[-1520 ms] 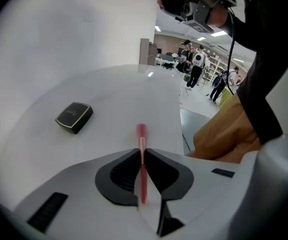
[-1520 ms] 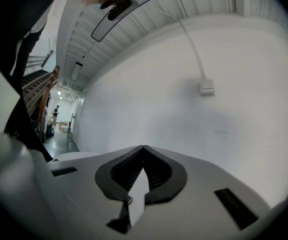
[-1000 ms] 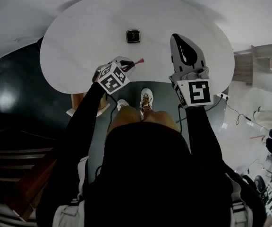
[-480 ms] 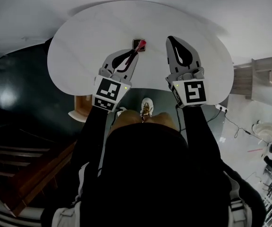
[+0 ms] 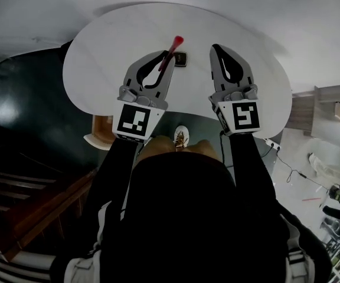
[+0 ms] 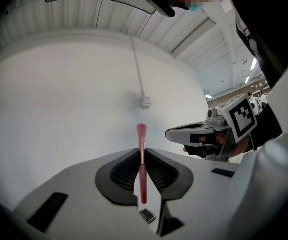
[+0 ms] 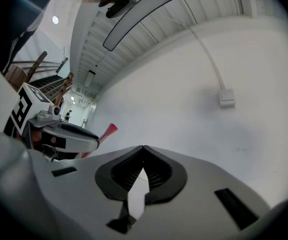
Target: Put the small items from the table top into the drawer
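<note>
I work in what looks like a large hall set up as a test space, not a home. A bare white wall (image 6: 59, 109) carries a surface cable duct (image 6: 136, 66) down to a small box (image 6: 145, 102). Overhead are a ribbed ceiling (image 7: 209, 4) and a long lamp (image 7: 139, 16). Wooden stairs (image 5: 34, 211) stand near my white table (image 5: 99, 69).

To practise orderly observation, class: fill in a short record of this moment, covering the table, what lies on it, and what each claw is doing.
table: white, rounded top
on the table: one small dark square item
left claw: shut on a slim red stick, over the table
right claw: shut, nothing between its jaws
</note>
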Action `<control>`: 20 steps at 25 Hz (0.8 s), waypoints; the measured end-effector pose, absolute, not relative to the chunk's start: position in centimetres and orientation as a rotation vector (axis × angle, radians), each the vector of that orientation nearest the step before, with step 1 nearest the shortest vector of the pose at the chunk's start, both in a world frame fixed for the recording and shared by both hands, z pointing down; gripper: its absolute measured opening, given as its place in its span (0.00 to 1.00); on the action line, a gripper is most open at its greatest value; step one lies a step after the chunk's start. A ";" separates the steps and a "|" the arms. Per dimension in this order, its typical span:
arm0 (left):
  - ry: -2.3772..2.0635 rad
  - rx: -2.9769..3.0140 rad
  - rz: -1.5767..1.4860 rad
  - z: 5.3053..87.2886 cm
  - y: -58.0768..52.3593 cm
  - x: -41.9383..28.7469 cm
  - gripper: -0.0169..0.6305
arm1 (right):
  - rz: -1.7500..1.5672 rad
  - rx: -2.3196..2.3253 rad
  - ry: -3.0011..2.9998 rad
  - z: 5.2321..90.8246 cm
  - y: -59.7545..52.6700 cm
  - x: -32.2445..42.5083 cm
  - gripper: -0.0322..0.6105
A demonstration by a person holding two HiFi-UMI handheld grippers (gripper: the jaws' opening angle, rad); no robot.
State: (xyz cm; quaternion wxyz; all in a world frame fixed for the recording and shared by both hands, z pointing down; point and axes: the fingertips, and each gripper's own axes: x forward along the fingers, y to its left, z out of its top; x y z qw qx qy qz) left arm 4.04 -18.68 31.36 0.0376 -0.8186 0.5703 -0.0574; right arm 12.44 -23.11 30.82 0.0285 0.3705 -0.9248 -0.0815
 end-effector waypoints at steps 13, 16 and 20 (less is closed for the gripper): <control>2.068 -2.278 -0.301 31.6 -11.4 -7.5 0.11 | -0.224 0.701 -3.041 31.2 -17.3 -1.4 0.09; 2.192 -2.181 -0.333 31.7 -8.3 -11.3 0.11 | -0.204 0.551 -3.096 31.1 -15.0 -5.8 0.09; 2.326 -2.077 -0.385 32.2 -4.3 -15.6 0.11 | -0.180 0.392 -3.130 31.3 -11.8 -10.6 0.09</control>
